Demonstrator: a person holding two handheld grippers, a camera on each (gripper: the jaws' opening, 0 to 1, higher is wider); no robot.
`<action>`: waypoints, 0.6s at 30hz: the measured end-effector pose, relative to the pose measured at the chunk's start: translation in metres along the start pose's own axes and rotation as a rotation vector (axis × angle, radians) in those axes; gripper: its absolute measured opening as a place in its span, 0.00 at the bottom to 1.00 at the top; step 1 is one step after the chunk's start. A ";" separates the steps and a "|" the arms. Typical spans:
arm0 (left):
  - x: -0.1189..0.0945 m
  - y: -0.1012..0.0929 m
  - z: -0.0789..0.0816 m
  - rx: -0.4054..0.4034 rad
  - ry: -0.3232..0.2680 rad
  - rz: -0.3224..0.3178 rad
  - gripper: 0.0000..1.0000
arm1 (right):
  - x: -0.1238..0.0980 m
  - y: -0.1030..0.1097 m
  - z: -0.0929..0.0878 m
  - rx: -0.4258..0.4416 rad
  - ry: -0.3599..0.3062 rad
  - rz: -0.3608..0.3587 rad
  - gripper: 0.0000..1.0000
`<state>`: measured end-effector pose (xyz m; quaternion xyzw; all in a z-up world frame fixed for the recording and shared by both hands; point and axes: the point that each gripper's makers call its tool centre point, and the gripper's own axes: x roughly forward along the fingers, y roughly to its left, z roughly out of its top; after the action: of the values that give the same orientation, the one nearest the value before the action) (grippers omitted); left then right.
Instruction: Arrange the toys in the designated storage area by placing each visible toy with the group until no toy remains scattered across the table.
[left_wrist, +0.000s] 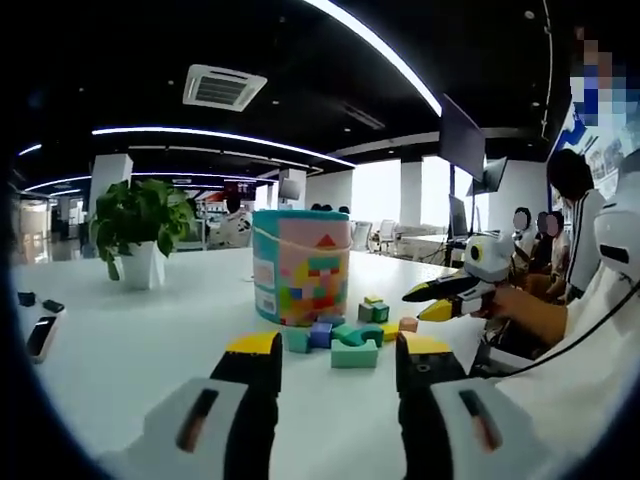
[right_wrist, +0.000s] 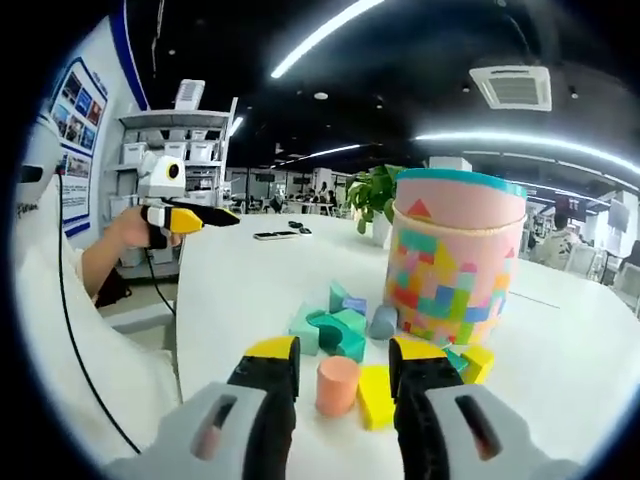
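Pastel tub (left_wrist: 301, 266) upright, lidded; blocks (left_wrist: 352, 335) scattered beside, touching base.

Readable text: none | tub (left_wrist: 300, 267) in front of me: coloured block pictures, lettering too small | wall posters (right_wrist: 75, 95): blurred

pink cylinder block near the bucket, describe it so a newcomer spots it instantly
Find the tall pastel bucket on the white table. Blocks lie at its base; nearest the right gripper stands the pink cylinder block, touching a yellow block. It is the only salmon-pink round piece.
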<state>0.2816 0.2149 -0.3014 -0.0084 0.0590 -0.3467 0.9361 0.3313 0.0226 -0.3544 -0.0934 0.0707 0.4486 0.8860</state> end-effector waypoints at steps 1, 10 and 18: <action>0.000 0.001 0.000 0.000 0.000 0.002 0.47 | 0.000 0.000 0.000 0.001 0.002 0.001 0.35; -0.004 0.005 0.001 0.003 -0.005 0.018 0.47 | 0.005 0.005 -0.012 -0.001 0.046 0.006 0.30; -0.002 0.003 0.000 0.007 0.001 0.013 0.46 | 0.006 0.003 -0.018 0.011 0.065 0.005 0.27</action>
<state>0.2821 0.2186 -0.3019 -0.0046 0.0581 -0.3408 0.9383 0.3318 0.0247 -0.3734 -0.1029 0.1023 0.4469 0.8827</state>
